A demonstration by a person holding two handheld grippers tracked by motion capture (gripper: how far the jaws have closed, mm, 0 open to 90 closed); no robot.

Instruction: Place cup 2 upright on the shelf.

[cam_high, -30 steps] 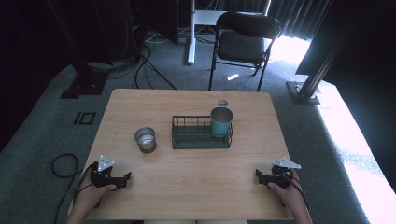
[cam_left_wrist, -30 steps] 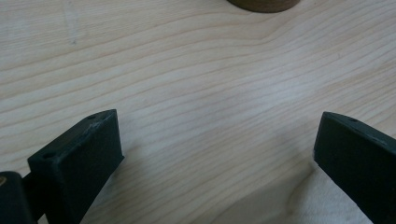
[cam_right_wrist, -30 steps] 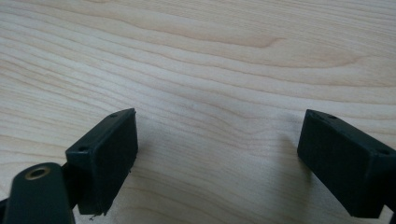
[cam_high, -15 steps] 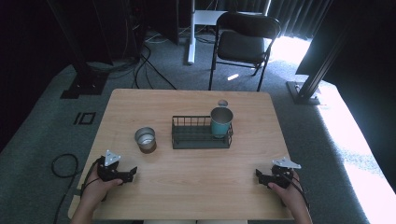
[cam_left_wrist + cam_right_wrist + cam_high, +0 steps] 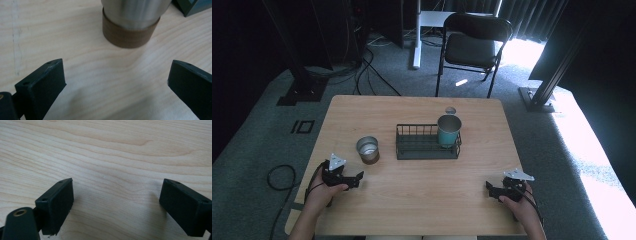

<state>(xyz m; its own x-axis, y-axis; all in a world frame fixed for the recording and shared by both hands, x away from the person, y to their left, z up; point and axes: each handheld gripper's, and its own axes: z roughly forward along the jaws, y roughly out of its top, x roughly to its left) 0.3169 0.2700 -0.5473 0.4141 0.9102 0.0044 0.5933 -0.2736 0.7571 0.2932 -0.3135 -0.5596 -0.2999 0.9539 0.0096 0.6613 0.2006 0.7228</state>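
At the near left of the light wooden table [image 5: 412, 200], the left gripper [image 5: 355, 178] gapes wide, empty, just short of a small steel cup with a brown base band [image 5: 368, 149]. A black wire rack [image 5: 412, 149] at centre holds a teal metal tumbler [image 5: 449, 130] in its right end. Near right, the right gripper [image 5: 488, 189] rests spread wide, empty.

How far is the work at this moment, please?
Done: a teal metal cup stands in the black wire basket. In hand: nothing; the open left gripper points at the short steel cup with brown base. Left: grasping it; the right gripper rests open.
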